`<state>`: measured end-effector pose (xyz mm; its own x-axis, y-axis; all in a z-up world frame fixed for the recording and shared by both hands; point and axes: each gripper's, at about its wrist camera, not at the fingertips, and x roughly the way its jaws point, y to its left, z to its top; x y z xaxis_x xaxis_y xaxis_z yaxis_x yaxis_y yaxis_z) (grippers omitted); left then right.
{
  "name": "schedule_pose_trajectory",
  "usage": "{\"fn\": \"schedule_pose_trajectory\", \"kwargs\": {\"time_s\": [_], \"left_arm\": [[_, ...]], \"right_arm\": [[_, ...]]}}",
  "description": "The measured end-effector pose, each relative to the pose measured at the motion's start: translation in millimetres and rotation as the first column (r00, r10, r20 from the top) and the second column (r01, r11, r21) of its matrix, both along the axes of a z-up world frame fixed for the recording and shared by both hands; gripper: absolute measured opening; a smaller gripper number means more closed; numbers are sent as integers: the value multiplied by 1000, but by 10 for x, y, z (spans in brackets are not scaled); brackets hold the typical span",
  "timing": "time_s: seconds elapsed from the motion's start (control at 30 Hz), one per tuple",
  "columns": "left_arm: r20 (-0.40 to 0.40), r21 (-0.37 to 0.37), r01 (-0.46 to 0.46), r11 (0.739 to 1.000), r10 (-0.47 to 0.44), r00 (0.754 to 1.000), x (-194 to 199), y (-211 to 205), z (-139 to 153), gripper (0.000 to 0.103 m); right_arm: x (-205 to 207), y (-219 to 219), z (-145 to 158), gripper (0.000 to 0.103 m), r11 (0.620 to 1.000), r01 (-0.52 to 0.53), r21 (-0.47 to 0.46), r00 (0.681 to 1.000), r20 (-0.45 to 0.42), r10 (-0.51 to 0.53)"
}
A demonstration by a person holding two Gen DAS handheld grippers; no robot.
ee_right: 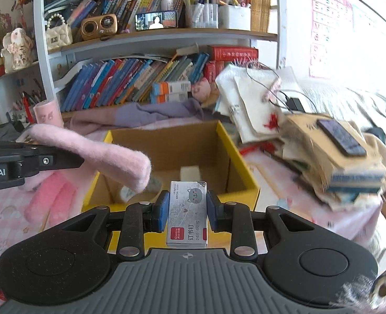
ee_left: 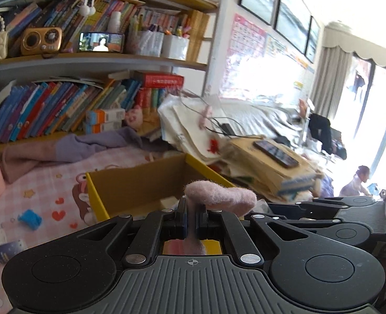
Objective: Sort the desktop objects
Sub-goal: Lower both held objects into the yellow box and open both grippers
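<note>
Your right hand-held gripper (ee_right: 184,213) is clenched on a small silver staple box (ee_right: 187,213) with a cat face and a red label, at lower centre, above the near rim of the yellow cardboard box (ee_right: 245,162). Your left hand-held gripper (ee_left: 191,222) pinches a fuzzy pink glove (ee_left: 220,196), its lower end hidden between the pads. The box's contents are hard to make out.

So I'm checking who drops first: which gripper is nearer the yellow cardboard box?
Hard to call; both hover at its near edge. The right gripper, shut on the staple box, faces the yellow cardboard box; the left gripper holds a pink glove beside it.
</note>
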<state>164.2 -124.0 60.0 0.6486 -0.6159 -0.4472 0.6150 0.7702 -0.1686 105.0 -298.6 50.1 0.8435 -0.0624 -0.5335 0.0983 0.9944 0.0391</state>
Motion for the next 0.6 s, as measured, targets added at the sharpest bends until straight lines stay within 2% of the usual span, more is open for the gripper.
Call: {"fn": "schedule_pose_trajectory", "kwargs": {"time_s": [0.17, 0.33, 0.6], "left_arm": [[-14, 15, -63, 998, 63, 998, 185, -199, -67, 4], [-24, 67, -111, 992, 113, 993, 381, -398, -177, 4], [-107, 206, -137, 969, 161, 981, 671, -656, -525, 5]], "right_arm": [[311, -210, 13, 27, 998, -65, -21, 998, 5, 65], [629, -368, -65, 27, 989, -145, -35, 989, -18, 144], [1128, -454, -343, 27, 961, -274, -41, 953, -147, 265]]}}
